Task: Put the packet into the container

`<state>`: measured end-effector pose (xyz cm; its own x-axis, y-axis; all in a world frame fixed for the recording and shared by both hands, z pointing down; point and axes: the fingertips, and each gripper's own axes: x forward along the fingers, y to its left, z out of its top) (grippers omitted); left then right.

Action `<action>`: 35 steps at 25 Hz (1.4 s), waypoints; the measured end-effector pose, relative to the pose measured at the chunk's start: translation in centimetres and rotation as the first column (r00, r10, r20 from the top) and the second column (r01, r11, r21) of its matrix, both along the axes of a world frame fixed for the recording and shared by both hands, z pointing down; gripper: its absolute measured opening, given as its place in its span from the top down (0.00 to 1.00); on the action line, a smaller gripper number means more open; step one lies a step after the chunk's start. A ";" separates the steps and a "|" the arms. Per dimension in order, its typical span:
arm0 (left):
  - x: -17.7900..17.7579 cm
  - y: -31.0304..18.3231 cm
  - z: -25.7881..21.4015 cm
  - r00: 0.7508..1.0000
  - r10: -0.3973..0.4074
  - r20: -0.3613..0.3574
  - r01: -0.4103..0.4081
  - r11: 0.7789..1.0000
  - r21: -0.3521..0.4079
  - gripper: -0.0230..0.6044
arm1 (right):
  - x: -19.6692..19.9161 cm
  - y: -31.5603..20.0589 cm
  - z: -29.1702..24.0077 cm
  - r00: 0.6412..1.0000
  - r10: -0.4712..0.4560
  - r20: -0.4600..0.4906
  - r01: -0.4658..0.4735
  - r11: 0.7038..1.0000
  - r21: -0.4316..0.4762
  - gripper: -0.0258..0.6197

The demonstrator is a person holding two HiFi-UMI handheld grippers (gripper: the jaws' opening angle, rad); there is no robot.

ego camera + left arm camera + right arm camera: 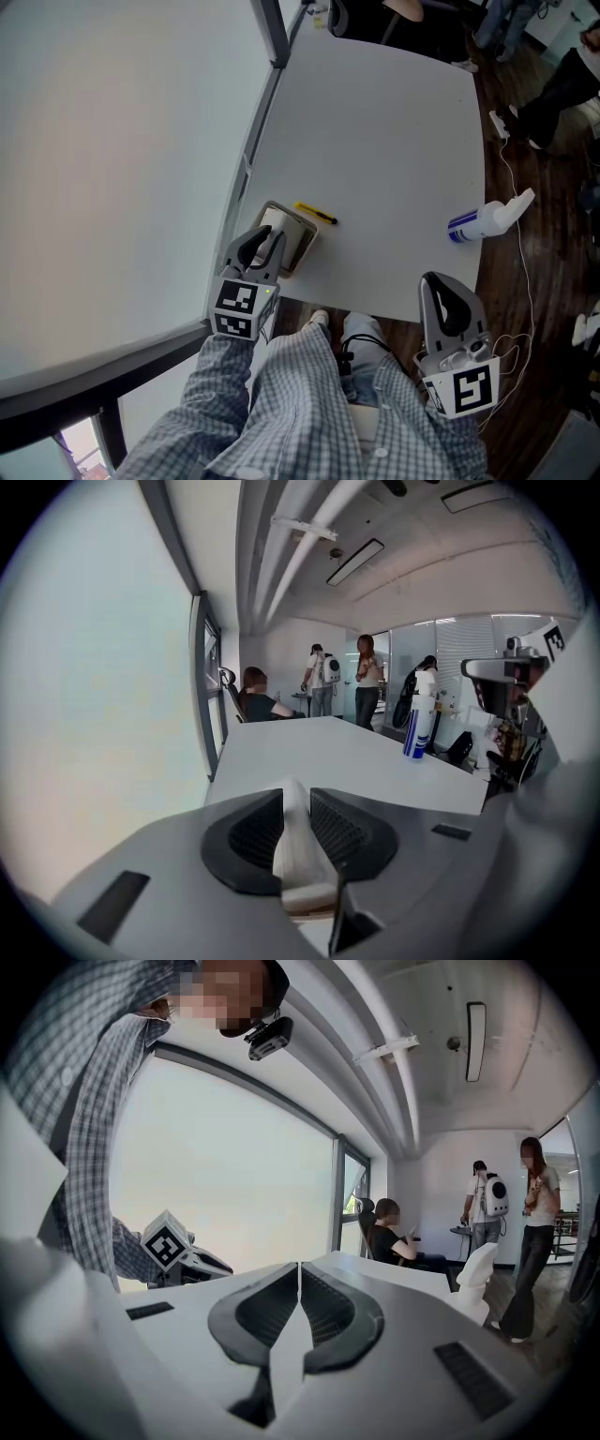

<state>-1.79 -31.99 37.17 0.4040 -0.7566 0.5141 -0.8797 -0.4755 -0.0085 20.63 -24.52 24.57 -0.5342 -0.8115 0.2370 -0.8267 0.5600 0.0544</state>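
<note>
A small yellow packet (316, 214) lies on the white table (375, 141), just past the far right corner of a pale, shallow container (292, 242). My left gripper (265, 236) sits at the container's near left side. In the left gripper view the gripper (295, 797) has the container's pale wall (298, 841) filling the gap between its dark pads, so it is shut on that wall. The packet is hidden in that view. My right gripper (434, 281) hangs off the table's front edge, right of the container, with its jaws (299, 1267) shut and nothing between them.
A white and blue spray bottle (487, 222) lies at the table's right edge; it also shows as a bottle (419, 726) in the left gripper view. A window wall (112, 141) runs along the table's left side. Several people (319, 682) stand and sit beyond the table's far end. A cable (525, 272) trails on the floor.
</note>
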 end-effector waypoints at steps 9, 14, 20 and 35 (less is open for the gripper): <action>0.4 0.1 0.1 1.000 0.002 0.004 -0.002 1.000 0.000 0.81 | 0.3 -0.1 0.3 1.000 -0.007 0.009 0.007 1.000 -0.004 0.93; 0.9 0.5 -0.4 0.999 0.004 -0.041 -0.004 1.000 0.001 0.81 | 0.3 0.1 0.2 1.000 -0.008 0.009 0.008 1.000 -0.002 0.93; 1.0 0.2 -0.8 0.995 -0.019 -0.098 0.019 1.000 -0.002 0.81 | 0.5 0.0 0.3 1.000 -0.004 0.016 0.004 1.000 0.002 0.93; 0.9 -0.7 -3.7 0.989 -0.028 -0.142 0.038 0.997 0.064 0.89 | 0.5 -0.3 0.3 1.000 -0.008 0.028 0.008 1.000 0.006 0.93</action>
